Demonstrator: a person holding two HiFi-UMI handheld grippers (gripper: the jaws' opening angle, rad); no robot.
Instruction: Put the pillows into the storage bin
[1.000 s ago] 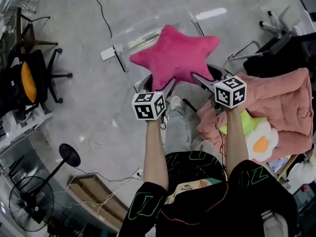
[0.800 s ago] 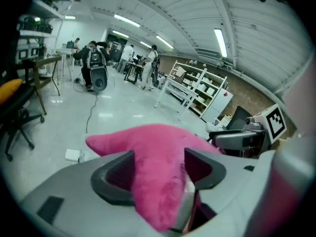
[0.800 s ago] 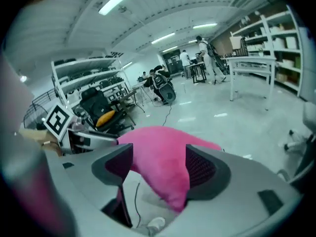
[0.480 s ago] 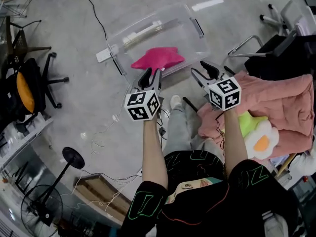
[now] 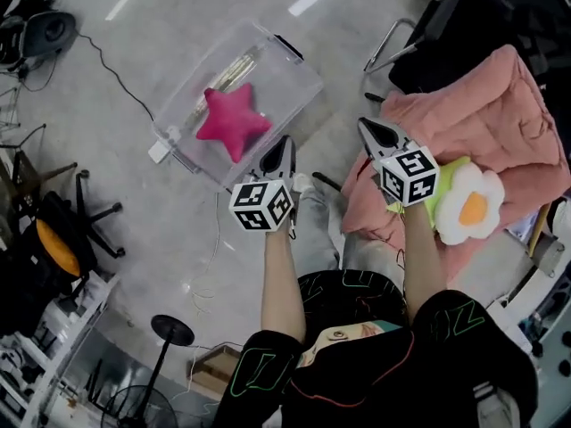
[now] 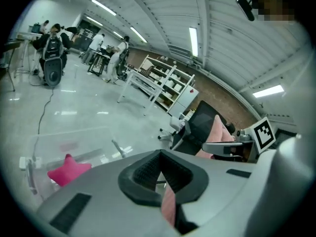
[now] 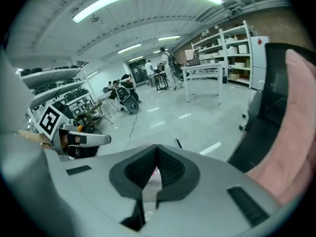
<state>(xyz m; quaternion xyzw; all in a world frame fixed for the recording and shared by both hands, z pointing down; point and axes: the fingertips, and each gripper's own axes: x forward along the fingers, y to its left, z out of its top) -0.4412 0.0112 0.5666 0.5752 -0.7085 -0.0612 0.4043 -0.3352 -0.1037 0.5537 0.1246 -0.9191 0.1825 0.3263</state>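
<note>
The pink star pillow (image 5: 230,121) lies inside the clear storage bin (image 5: 299,61) on the floor; in the left gripper view the star pillow (image 6: 68,169) shows low at the left. My left gripper (image 5: 284,146) is held just short of the bin's near wall, and its jaws have just closed with nothing between them. My right gripper (image 5: 369,128) hangs over the edge of a pink quilt (image 5: 486,119); it too has just closed, empty. A white fried-egg pillow (image 5: 471,207) on a green one rests on the quilt beside my right wrist. Both grippers (image 6: 159,155) (image 7: 157,151) read shut.
A black office chair (image 5: 464,25) stands behind the quilt. Another chair with an orange cushion (image 5: 55,246) is at the left, a round-based stand (image 5: 171,331) near my feet. Cables (image 5: 116,69) trail over the grey floor. People work at benches (image 6: 106,51) far off.
Both grippers let go of the star pillow, which dropped into the bin. They then drew back from it and shut. The head view has swung toward the quilt.
</note>
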